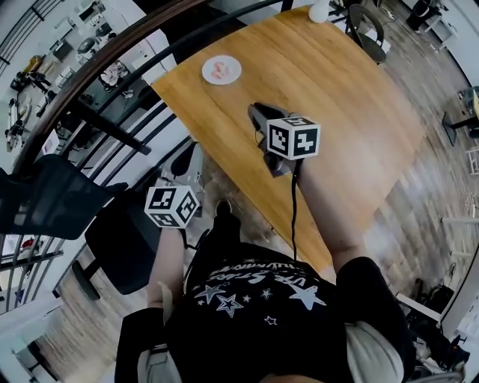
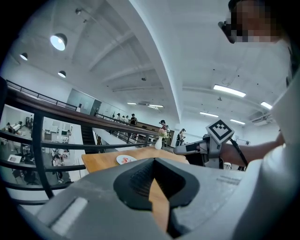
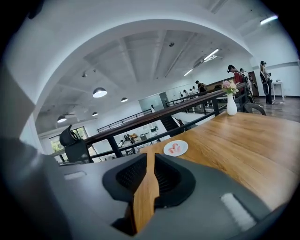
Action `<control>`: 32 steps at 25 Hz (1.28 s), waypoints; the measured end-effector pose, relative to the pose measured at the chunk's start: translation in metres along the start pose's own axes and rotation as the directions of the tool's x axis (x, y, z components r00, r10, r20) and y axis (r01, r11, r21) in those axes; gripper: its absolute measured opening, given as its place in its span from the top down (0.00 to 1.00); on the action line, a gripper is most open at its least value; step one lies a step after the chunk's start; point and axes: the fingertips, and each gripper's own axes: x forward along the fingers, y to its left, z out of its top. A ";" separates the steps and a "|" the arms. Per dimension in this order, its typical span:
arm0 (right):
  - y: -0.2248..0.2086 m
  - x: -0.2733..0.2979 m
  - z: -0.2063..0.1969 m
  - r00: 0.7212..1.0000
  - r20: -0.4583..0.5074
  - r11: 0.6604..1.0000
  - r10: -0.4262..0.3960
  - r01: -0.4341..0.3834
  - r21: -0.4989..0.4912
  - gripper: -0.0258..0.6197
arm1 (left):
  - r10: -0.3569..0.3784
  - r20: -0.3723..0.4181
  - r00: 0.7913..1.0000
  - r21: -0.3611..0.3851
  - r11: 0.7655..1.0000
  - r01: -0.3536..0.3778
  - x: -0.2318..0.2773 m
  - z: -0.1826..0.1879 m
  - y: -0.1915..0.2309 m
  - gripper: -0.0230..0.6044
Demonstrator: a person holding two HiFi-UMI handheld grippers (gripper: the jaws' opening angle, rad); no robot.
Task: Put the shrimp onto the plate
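A small white plate (image 1: 207, 73) sits near the far left corner of the wooden table (image 1: 344, 105), with pink shrimp (image 1: 220, 70) lying on it. My right gripper (image 1: 257, 111) hovers over the table's near left part, pointing at the plate, well short of it. In the right gripper view the plate (image 3: 166, 151) and shrimp (image 3: 175, 148) lie ahead; the right gripper (image 3: 150, 158) has a narrow gap between its pads with nothing in it. My left gripper (image 2: 153, 163) is held off the table's left edge, its pads together and empty, its marker cube (image 1: 171, 206) near my body.
A white vase (image 1: 319, 11) with flowers stands at the table's far edge, a chair (image 1: 367, 30) behind it. A dark railing (image 1: 112, 127) runs along the table's left side. A black office chair (image 1: 120, 239) stands at my left.
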 end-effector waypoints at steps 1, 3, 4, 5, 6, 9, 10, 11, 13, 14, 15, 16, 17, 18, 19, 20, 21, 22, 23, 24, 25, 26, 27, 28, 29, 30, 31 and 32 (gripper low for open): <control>0.003 -0.009 -0.003 1.000 0.005 1.000 0.006 -0.006 -0.004 0.88 | -0.001 0.005 1.000 0.003 1.000 0.001 -0.004 -0.001 -0.006 0.96; 0.010 -0.026 -0.010 1.000 0.014 1.000 0.018 -0.018 -0.009 0.88 | 0.001 0.013 1.000 0.007 1.000 -0.001 -0.013 -0.005 -0.018 0.96; 0.014 -0.035 -0.013 1.000 0.017 1.000 0.024 -0.023 -0.010 0.88 | 0.005 0.015 1.000 0.006 1.000 -0.005 -0.018 -0.008 -0.024 0.96; 0.016 -0.044 -0.018 0.999 0.018 1.000 0.029 -0.028 -0.010 0.88 | 0.009 0.015 1.000 0.003 1.000 -0.009 -0.023 -0.012 -0.031 0.96; 0.019 -0.054 -0.023 0.999 0.019 0.999 0.034 -0.034 -0.010 0.89 | 0.012 0.013 1.000 0.000 1.000 -0.012 -0.029 -0.016 -0.038 0.96; 0.026 -0.088 -0.037 0.998 0.019 0.998 0.053 -0.053 -0.015 0.89 | 0.013 0.008 1.000 0.001 1.000 -0.013 -0.046 -0.028 -0.065 0.96; 0.028 -0.099 -0.042 0.998 0.019 0.998 0.058 -0.057 -0.017 0.89 | 0.014 0.009 1.000 0.002 1.000 -0.014 -0.052 -0.031 -0.074 0.96; 0.028 -0.110 -0.046 0.998 0.019 0.998 0.060 -0.060 -0.018 0.89 | 0.016 0.012 1.000 0.002 1.000 -0.016 -0.058 -0.032 -0.082 0.96; 0.028 -0.132 -0.052 0.998 0.021 0.998 0.065 -0.065 -0.019 0.90 | 0.024 0.023 0.999 -0.007 1.000 -0.024 -0.069 -0.036 -0.099 0.96; 0.029 -0.144 -0.056 0.997 0.025 0.998 0.068 -0.068 -0.020 0.91 | 0.027 0.027 0.999 -0.011 1.000 -0.027 -0.074 -0.039 -0.108 0.96; 0.030 -0.157 -0.060 0.997 0.029 0.997 0.072 -0.071 -0.024 0.91 | 0.030 0.030 0.999 -0.014 0.999 -0.030 -0.080 -0.043 -0.117 0.96; 0.031 -0.169 -0.065 0.997 0.034 0.997 0.076 -0.075 -0.031 0.92 | 0.032 0.033 0.999 -0.014 0.999 -0.032 -0.086 -0.046 -0.127 0.96; 0.033 -0.180 -0.070 0.996 0.040 0.996 0.080 -0.078 -0.042 0.94 | 0.033 0.035 0.999 -0.012 0.999 -0.033 -0.092 -0.050 -0.136 0.96; 0.034 -0.191 -0.074 0.996 0.043 0.995 0.083 -0.081 -0.052 0.95 | 0.034 0.037 0.999 -0.008 0.999 -0.033 -0.098 -0.052 -0.145 0.96; 0.035 -0.200 -0.079 0.995 0.046 0.995 0.086 -0.084 -0.058 0.96 | 0.034 0.040 0.999 -0.001 0.999 -0.034 -0.104 -0.054 -0.153 0.96; 0.035 -0.209 -0.083 0.995 0.047 0.995 0.089 -0.086 -0.059 0.96 | 0.035 0.043 0.998 0.006 0.999 -0.036 -0.109 -0.055 -0.161 0.96; 0.034 -0.216 -0.087 0.995 0.046 0.995 0.090 -0.087 -0.057 0.96 | 0.037 0.047 0.998 0.011 0.999 -0.037 -0.115 -0.055 -0.169 0.96; 0.032 -0.223 -0.090 0.995 0.045 0.995 0.091 -0.088 -0.052 0.96 | 0.039 0.052 0.998 0.014 0.999 -0.039 -0.120 -0.056 -0.177 0.96; 0.031 -0.229 -0.093 0.995 0.044 0.995 0.092 -0.090 -0.047 0.96 | 0.041 0.056 0.998 0.016 0.999 -0.042 -0.126 -0.056 -0.184 0.96; 0.031 -0.234 -0.096 0.995 0.043 0.995 0.094 -0.092 -0.041 0.96 | 0.046 0.060 0.997 0.019 0.999 -0.047 -0.131 -0.056 -0.188 0.96; 0.032 -0.238 -0.098 0.994 0.041 0.995 0.099 -0.097 -0.038 0.96 | 0.051 0.062 0.997 0.022 0.998 -0.052 -0.136 -0.055 -0.192 0.96; 0.034 -0.242 -0.101 0.994 0.039 0.994 0.105 -0.104 -0.038 0.96 | 0.058 0.064 0.996 0.025 0.998 -0.059 -0.141 -0.054 -0.193 0.96; 0.036 -0.246 -0.104 0.993 0.035 0.993 0.112 -0.111 -0.042 0.96 | 0.065 0.067 0.996 0.026 0.997 -0.067 -0.145 -0.054 -0.193 0.96; 0.039 -0.248 -0.107 0.993 0.031 0.992 0.118 -0.116 -0.049 0.96 | 0.073 0.070 0.995 0.024 0.997 -0.074 -0.150 -0.054 -0.192 0.96; 0.041 -0.251 -0.111 0.992 0.026 0.991 0.120 -0.119 -0.058 0.96 | 0.079 0.072 0.994 0.019 0.997 -0.081 -0.154 -0.055 -0.191 0.96; 0.042 -0.254 -0.115 0.993 0.022 0.991 0.120 -0.118 -0.067 0.96 | 0.084 0.073 0.994 0.012 0.996 -0.085 -0.158 -0.057 -0.190 0.96; 0.043 -0.256 -0.120 0.993 0.018 0.991 0.116 -0.115 -0.073 0.96 | 0.085 0.073 0.994 0.006 0.996 -0.086 -0.162 -0.059 -0.190 0.96; 0.042 -0.258 -0.124 0.994 0.016 0.991 0.110 -0.109 -0.073 0.96 | 0.085 0.073 0.994 0.000 0.996 -0.085 -0.165 -0.061 -0.190 0.96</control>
